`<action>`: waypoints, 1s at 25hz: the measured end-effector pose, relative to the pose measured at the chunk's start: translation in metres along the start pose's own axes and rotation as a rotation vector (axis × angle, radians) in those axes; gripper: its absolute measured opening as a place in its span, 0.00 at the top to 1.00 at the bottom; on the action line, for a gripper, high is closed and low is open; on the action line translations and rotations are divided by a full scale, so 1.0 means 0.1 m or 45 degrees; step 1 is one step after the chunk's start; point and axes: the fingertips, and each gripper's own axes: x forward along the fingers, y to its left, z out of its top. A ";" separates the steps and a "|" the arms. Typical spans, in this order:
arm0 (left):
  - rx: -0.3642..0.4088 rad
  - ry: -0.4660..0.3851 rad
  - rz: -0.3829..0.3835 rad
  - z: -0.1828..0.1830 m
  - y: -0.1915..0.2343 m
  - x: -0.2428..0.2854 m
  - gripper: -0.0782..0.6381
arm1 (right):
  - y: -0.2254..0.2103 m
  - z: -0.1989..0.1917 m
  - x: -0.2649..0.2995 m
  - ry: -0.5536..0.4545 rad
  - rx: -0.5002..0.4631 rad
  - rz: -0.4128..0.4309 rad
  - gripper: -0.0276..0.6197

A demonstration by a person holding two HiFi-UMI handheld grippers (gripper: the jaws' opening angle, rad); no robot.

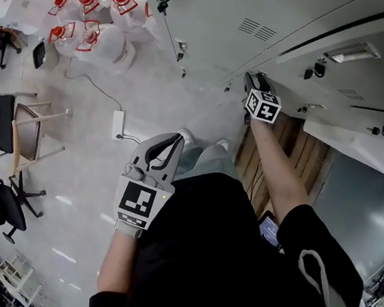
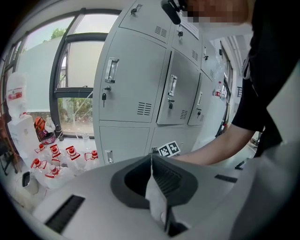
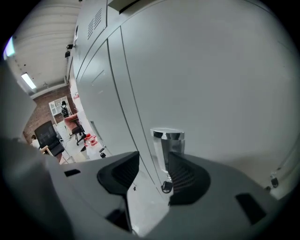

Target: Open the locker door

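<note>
At the front of the grey locker bank (image 1: 230, 12), right side of the person: locker door (image 3: 211, 93) is shut, its edge flush with the neighbouring panel. A chrome handle (image 3: 168, 145) stands upright near that edge, with a small dark lock piece (image 3: 166, 186) just under it.

Right gripper (image 3: 152, 171) is up against this door with its jaws well apart. The handle sits in the gap, close to the right-hand jaw; contact cannot be confirmed. Nothing is clamped. In the head view the right gripper (image 1: 254, 79) reaches forward on an outstretched bare arm, marker cube facing up, tips at the locker face.

Left gripper (image 2: 151, 161) has its jaws pressed together, nothing between them. It is held back close to the person's body (image 1: 175, 141), well apart from the lockers, and looks toward the same bank (image 2: 136, 79) from the side.

Slatted wood panel (image 1: 282, 152) lies on the floor below the right arm. Farther off, on the pale floor: white power strip (image 1: 117, 124), wooden chair (image 1: 29, 131), and a cluster of clear water jugs with red caps (image 1: 86, 23).
</note>
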 end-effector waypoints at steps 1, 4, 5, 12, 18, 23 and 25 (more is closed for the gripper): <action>-0.003 0.004 -0.002 -0.01 0.01 0.00 0.85 | 0.00 -0.01 0.03 0.003 -0.001 -0.002 0.67; -0.008 0.011 -0.005 -0.03 0.02 -0.01 0.85 | 0.03 0.00 0.10 -0.008 0.023 -0.006 0.67; -0.007 0.012 -0.004 -0.03 0.03 -0.02 0.85 | 0.03 0.01 0.12 -0.018 0.043 -0.014 0.67; -0.011 0.026 0.010 -0.07 0.06 -0.05 0.85 | 0.02 0.05 0.16 -0.088 0.171 -0.083 0.64; -0.003 0.029 -0.005 -0.08 0.02 -0.05 0.85 | 0.01 0.04 0.13 -0.041 0.202 -0.065 0.64; 0.011 0.036 -0.016 -0.09 0.00 -0.06 0.86 | 0.06 -0.07 0.02 -0.019 0.168 -0.054 0.64; 0.018 0.039 -0.021 -0.10 -0.01 -0.06 0.85 | 0.09 -0.13 -0.04 -0.019 0.173 -0.048 0.64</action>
